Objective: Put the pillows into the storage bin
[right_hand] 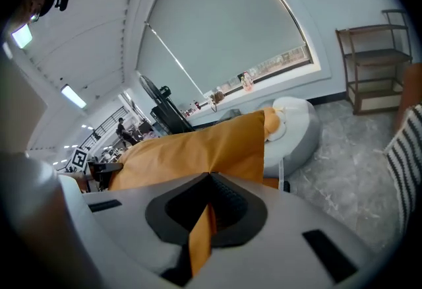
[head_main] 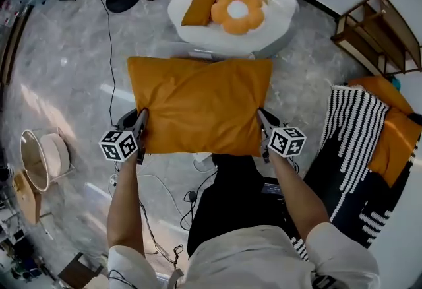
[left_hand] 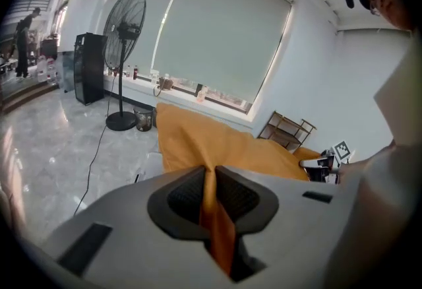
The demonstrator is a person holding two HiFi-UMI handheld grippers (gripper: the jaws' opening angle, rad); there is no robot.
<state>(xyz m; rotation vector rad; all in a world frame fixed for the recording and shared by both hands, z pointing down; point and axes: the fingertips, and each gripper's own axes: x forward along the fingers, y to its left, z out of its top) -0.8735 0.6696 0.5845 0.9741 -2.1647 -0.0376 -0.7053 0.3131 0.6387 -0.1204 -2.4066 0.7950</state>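
Far left: pedestal fan (left_hand: 127,24) on grey marble floor (head_main: 66,70), small waste bin (left_hand: 143,119) just beside its base. Far right: wooden shelf rack (head_main: 376,30). Near right: black-and-white striped blanket (head_main: 346,142).

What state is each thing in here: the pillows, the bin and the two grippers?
Big orange pillow: held up flat between both grippers.
Left gripper: shut on the big pillow's left edge.
Right gripper: shut on its right edge.
Small orange pillow: lying in the white bin.
Flower cushion: lying in the bin, beside the small pillow.
White bin: open-topped, holding those two.
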